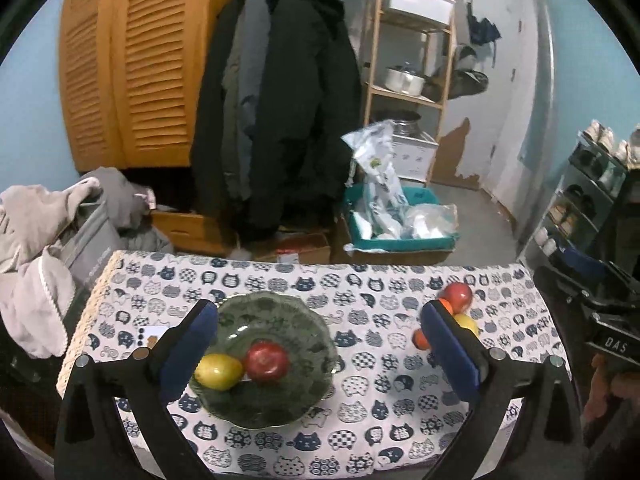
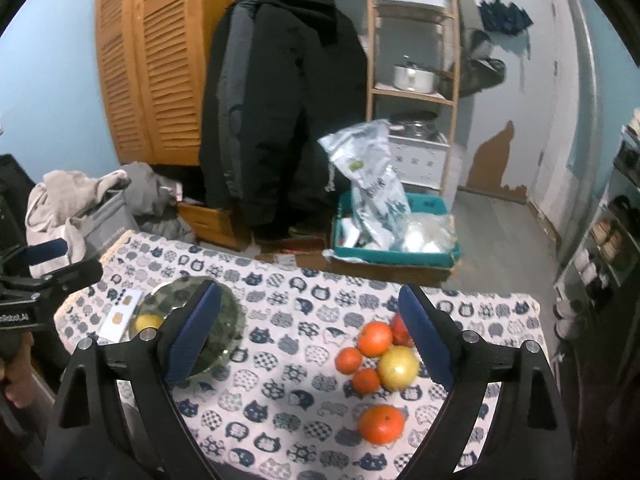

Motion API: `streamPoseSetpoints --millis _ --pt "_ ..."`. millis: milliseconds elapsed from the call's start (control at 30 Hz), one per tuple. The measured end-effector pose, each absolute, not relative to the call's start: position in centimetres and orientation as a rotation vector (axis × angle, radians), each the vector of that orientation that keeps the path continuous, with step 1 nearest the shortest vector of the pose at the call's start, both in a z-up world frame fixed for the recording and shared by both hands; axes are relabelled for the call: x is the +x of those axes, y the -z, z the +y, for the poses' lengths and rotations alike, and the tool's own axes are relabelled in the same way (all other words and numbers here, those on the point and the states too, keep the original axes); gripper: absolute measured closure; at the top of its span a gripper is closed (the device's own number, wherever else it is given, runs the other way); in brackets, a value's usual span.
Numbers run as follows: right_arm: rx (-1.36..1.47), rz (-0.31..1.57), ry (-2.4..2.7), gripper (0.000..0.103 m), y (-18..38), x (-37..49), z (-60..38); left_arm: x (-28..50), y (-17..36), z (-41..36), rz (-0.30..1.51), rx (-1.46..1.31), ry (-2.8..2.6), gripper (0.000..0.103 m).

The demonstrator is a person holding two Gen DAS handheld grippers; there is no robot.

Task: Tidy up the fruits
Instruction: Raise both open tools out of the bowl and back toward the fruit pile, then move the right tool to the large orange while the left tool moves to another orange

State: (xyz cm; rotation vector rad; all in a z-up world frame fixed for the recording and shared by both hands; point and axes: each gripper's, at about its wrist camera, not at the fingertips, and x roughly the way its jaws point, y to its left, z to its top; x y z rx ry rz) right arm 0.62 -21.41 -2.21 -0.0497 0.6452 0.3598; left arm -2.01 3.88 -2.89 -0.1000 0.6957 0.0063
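Cat-printed cloth covers the table [image 1: 360,432] in a crowded room with a louvred wooden wardrobe [image 1: 132,64] and dark coats [image 1: 280,100] behind it. On this cloth the work is about sorting fruit into the green glass plate [image 1: 280,408], and both tools are empty at this moment. The left gripper [image 1: 320,354] hangs above the plate with its jaws spread fully wide, the blue pads touching nothing; under it a red apple [image 1: 267,361] and a yellow lemon [image 1: 218,371] already lie in the plate, touching each other. The right gripper [image 2: 310,338] is also released, its jaws wide and free of any fruit, and it looks down on the loose pile at the right part of the table. In that pile a yellow fruit [image 2: 399,367] sits among three small oranges [image 2: 375,338], with a red fruit [image 2: 400,330] half hidden behind the right pad, and a larger orange [image 2: 381,424] lies alone, nearer to the camera. The step in hand seems to be the next pick from this pile. To do it well, the right gripper should probably take a fruit that stands free, such as the lone large orange, so the pads do not push its neighbours and make them roll. It should come down with one pad on each side of the fruit at its widest part, close gently, and lift straight before going across to the plate, where the free space is on the far side of the apple.
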Motion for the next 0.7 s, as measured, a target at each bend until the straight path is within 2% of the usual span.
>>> streamPoseSetpoints --millis 700 --pt "-0.004 0.719 -0.228 0.013 6.2 1.1 -28.7 0.7 6.4 -2.7 0.804 -0.014 0.07 0.001"
